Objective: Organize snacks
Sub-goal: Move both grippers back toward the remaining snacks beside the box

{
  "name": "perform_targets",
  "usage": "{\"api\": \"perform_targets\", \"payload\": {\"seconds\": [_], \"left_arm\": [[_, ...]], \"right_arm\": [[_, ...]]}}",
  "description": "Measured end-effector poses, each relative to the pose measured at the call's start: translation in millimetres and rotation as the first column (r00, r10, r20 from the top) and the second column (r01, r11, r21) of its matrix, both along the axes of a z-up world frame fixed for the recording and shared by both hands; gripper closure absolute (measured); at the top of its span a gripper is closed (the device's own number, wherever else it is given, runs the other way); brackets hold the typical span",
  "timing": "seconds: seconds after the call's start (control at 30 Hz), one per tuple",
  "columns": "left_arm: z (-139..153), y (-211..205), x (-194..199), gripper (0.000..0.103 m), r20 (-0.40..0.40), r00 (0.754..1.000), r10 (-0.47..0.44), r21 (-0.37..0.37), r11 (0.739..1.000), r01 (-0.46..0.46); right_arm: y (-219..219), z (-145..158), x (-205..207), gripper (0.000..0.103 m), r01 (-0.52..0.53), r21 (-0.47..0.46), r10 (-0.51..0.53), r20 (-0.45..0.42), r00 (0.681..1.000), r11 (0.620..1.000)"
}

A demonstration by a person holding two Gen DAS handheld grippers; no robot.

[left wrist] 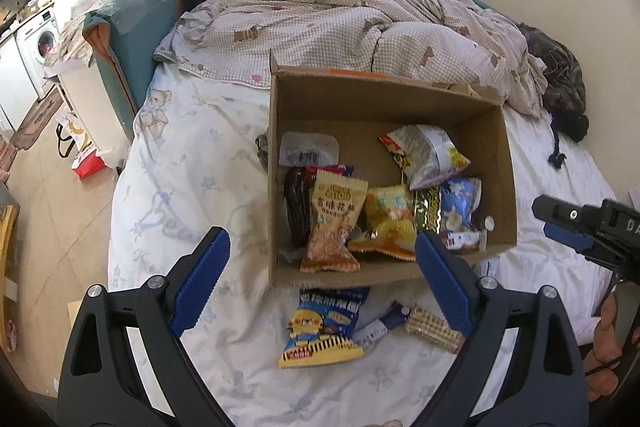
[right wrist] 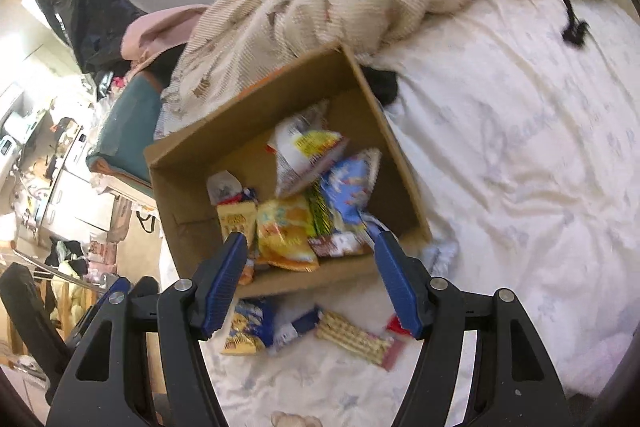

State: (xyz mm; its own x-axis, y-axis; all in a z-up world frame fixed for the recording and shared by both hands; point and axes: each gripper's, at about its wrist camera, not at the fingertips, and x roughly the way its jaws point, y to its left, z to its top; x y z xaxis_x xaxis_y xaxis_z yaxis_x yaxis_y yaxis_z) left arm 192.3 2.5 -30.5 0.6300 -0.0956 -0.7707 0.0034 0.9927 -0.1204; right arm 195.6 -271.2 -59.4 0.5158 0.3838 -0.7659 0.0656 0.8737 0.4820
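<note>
Blurring the right view, both tools, left tool (left wrist: 322, 273) and right tool (right wrist: 310, 281), are hovering wide and empty, angled down over the brown cardboard box (left wrist: 394, 99).

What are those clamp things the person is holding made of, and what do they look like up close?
Both look alike. The left gripper has a black frame with triangular cut-outs and round silver bolts, and two blue fingers with ribbed inner faces. The right gripper has the same black frame, silver bolts and blue ribbed fingers. White lettering marks its black body in the left view. No cables show.
</note>
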Motion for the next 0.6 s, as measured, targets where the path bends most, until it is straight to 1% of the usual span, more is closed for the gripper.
{"api": "perform_targets", "payload": {"seconds": [0.03, 0.2, 0.33, 0.43, 0.53, 0.6], "left_arm": [[0, 0, -2, 0.011, -0.001, 1.000, 0.001, -0.001, 1.000, -0.001], [-6, 1, -11, 0.011, -0.018, 1.000, 0.008, 0.002, 1.000, -0.008], [-10, 4, -18, 0.011, -0.030, 0.999, 0.018, -0.001, 1.000, -0.019], [-14, 8, -21, 0.011, -0.046, 0.998, 0.031, -0.010, 0.999, -0.031], [-18, 14, -23, 0.011, -0.062, 0.996, 0.058, -0.022, 0.998, -0.059], [-22, 22, -22, 0.011, -0.078, 0.993, 0.092, -0.032, 0.995, -0.095]], "right_arm": [[-3, -5, -3, 0.034, 0.005, -0.010, -0.005, -0.027, 1.000, 1.000], [-19, -26, -12, 0.034, 0.048, 0.014, -0.045, -0.123, 0.991, 0.999], [-25, -31, -20, 0.034, 0.063, 0.001, -0.062, -0.144, 0.988, 0.998], [-27, -37, -28, 0.034, 0.069, 0.010, -0.066, -0.169, 0.983, 0.998], [-28, -45, -33, 0.034, 0.075, 0.005, -0.072, -0.205, 0.976, 0.997], [-29, -51, -36, 0.034, 0.089, 0.000, -0.087, -0.231, 0.969, 0.996]]}}
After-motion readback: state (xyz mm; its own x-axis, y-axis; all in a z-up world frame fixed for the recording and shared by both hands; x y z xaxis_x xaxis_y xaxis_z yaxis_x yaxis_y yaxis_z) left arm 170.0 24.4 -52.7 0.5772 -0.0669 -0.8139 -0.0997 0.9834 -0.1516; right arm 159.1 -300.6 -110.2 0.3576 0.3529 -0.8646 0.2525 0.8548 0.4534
